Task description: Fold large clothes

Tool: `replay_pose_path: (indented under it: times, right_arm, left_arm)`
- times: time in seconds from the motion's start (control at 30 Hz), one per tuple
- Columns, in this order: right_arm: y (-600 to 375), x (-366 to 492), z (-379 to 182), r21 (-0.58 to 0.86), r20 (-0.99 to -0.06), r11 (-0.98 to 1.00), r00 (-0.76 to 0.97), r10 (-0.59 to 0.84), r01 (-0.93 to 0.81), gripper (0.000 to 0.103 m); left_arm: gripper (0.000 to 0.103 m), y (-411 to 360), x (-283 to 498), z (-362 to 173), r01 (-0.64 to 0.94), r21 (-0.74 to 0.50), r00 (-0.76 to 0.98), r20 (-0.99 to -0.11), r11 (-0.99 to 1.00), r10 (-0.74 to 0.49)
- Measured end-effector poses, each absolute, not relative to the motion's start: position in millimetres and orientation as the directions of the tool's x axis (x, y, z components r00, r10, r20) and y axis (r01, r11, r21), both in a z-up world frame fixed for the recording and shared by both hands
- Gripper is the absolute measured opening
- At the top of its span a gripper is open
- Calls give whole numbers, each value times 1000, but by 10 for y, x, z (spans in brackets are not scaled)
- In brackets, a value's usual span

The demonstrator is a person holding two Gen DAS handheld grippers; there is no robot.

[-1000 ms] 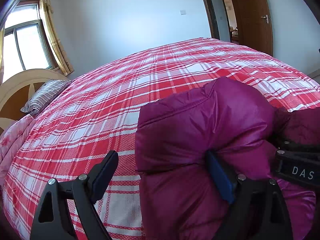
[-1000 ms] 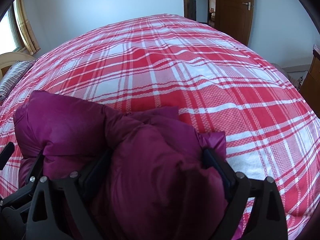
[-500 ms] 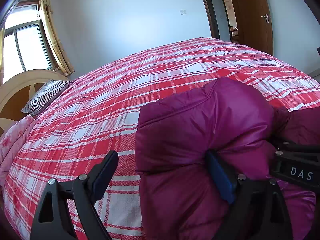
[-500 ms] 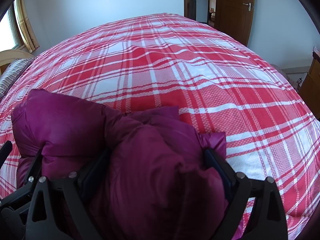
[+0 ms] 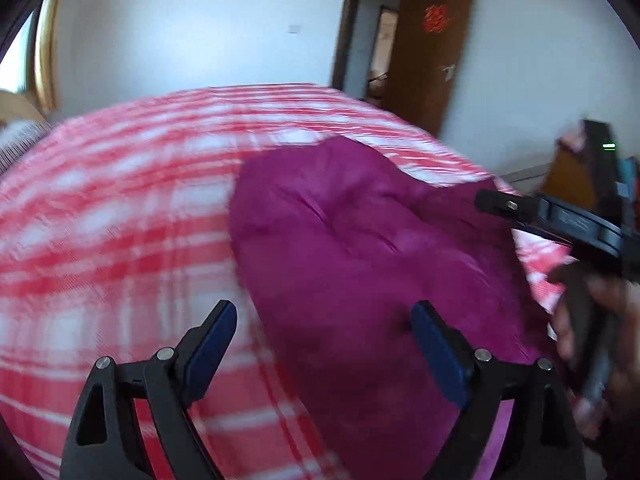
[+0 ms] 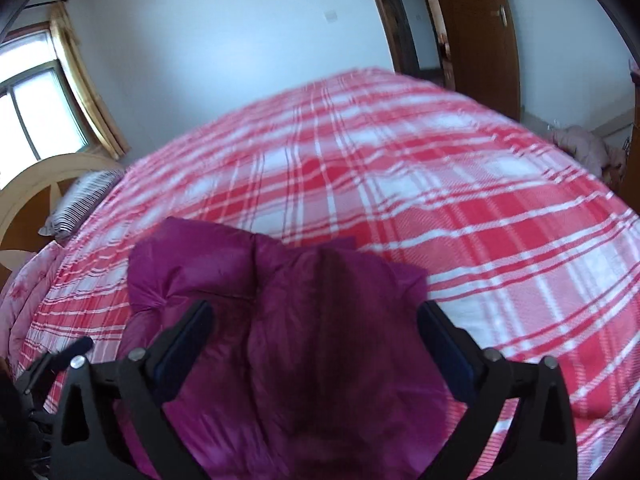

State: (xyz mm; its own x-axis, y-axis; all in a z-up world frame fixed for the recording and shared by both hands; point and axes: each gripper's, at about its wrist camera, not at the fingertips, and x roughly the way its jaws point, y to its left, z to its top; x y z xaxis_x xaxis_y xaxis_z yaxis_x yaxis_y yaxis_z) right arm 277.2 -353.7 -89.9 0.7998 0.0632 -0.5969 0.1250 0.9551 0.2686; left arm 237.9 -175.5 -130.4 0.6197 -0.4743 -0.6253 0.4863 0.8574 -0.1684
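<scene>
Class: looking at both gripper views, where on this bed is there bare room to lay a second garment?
Free: plaid bedspread beyond the purple jacket, toward the door, and between it and the striped pillow. Crowded: the near edge, where the left gripper and right gripper flank the jacket.

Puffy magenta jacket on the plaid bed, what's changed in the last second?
Both hand-held grippers, left and right, have pulled back off the puffy magenta jacket; the right's jaws have just been opening, pads clear. The jacket stays bundled on the red plaid bedspread.
</scene>
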Motion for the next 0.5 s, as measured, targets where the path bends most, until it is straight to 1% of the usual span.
replay_pose_path:
  times: [0.03, 0.1, 0.13, 0.17, 0.2, 0.23, 0.27, 0.33, 0.4, 0.43, 0.47, 0.5]
  right_arm:
    - [-3580, 2752, -903, 271, -603, 954, 795, 68, 125, 103]
    - [-3704, 2763, -982, 327, -625, 940, 768, 139, 96, 103]
    - [-3727, 2801, -1013, 336, -641, 938, 750, 161, 87, 100]
    - [-3752, 2824, -1064, 328, -660, 941, 734, 162, 87, 96]
    - [-3767, 2838, -1104, 325, -665, 942, 728, 167, 81, 95]
    - [-3774, 2850, -1136, 344, -662, 937, 724, 194, 63, 95]
    - [-3789, 2879, -1207, 390, -658, 920, 708, 255, 32, 95]
    - [-3824, 2943, -1343, 456, -662, 890, 674, 328, 14, 94]
    - [-3824, 2957, -1391, 483, -632, 875, 680, 372, -29, 93]
    - [-3813, 2958, -1395, 497, -623, 866, 673, 399, -53, 84]
    - [-3794, 2979, -1411, 530, -611, 843, 650, 453, -89, 70]
    - [-3770, 2980, -1406, 539, -604, 835, 642, 472, -107, 67]
  left_arm:
    - [89, -1733, 2351, -1351, 492, -189, 612, -620, 850, -491]
    - [89, -1700, 2341, -1416, 487, -242, 612, -591, 839, -525]
    - [89, -1695, 2357, -1437, 484, -271, 604, -585, 832, -541]
    - [89, -1683, 2416, -1476, 483, -326, 576, -581, 813, -575]
    - [89, -1671, 2458, -1509, 482, -362, 557, -576, 798, -598]
    - [89, -1641, 2514, -1560, 481, -403, 540, -563, 778, -625]
    - [92, -1644, 2554, -1604, 480, -425, 529, -558, 767, -640]
    - [92, -1617, 2622, -1680, 476, -480, 498, -543, 737, -676]
    - [92, -1604, 2652, -1724, 481, -511, 482, -524, 712, -702]
    - [91, -1619, 2635, -1711, 484, -509, 482, -524, 711, -703]
    - [85, -1632, 2613, -1681, 495, -497, 484, -523, 713, -701]
    - [80, -1645, 2587, -1646, 508, -481, 488, -523, 715, -698]
